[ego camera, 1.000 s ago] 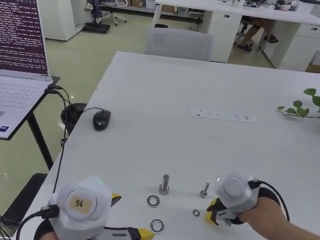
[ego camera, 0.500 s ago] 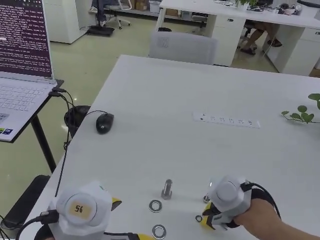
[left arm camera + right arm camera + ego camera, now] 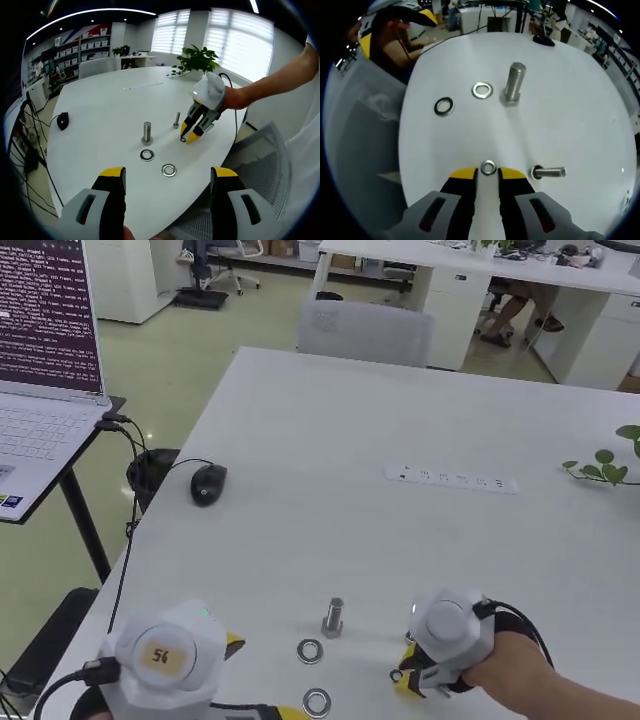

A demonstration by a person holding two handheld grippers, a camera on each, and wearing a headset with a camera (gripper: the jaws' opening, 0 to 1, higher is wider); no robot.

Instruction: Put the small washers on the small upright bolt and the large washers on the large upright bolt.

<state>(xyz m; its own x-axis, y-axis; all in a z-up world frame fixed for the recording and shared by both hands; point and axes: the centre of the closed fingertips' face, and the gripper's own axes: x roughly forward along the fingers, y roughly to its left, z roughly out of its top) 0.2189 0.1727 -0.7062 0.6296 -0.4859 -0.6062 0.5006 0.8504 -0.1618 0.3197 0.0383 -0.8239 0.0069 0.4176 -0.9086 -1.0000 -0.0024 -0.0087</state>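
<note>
The right gripper [image 3: 405,680] was low over the table [image 3: 300,440], at about 4 o'clock from the large bolt [image 3: 333,617] in the head view. Its fingers were narrow, one on each side of the small washer [image 3: 488,167]. The washer lay flat on the table right at their yellow tips, and I cannot tell if they already pressed it. The small bolt [image 3: 176,119] stood upright just beside this gripper, at 3 o'clock from the tips in the right gripper view. The large bolt stood upright too, near the front edge of the table and a little apart from the small bolt. One large washer [image 3: 310,650] lay flat near the large bolt, at 7 o'clock from it. Another large washer [image 3: 317,701] lay at 6 o'clock, closer to the person. The left gripper [image 3: 261,676] was at 8 o'clock from the large bolt, with its fingers wide apart and holding nothing. In the left gripper view the closer large washer showed in the gap between its tips, lying on the table. A mouse [image 3: 207,483] sat well apart at 10 o'clock from the large bolt, and a power strip [image 3: 452,480] lay at 1 o'clock. A laptop [image 3: 40,350] stood open on a stand beside the left edge of the table.
</note>
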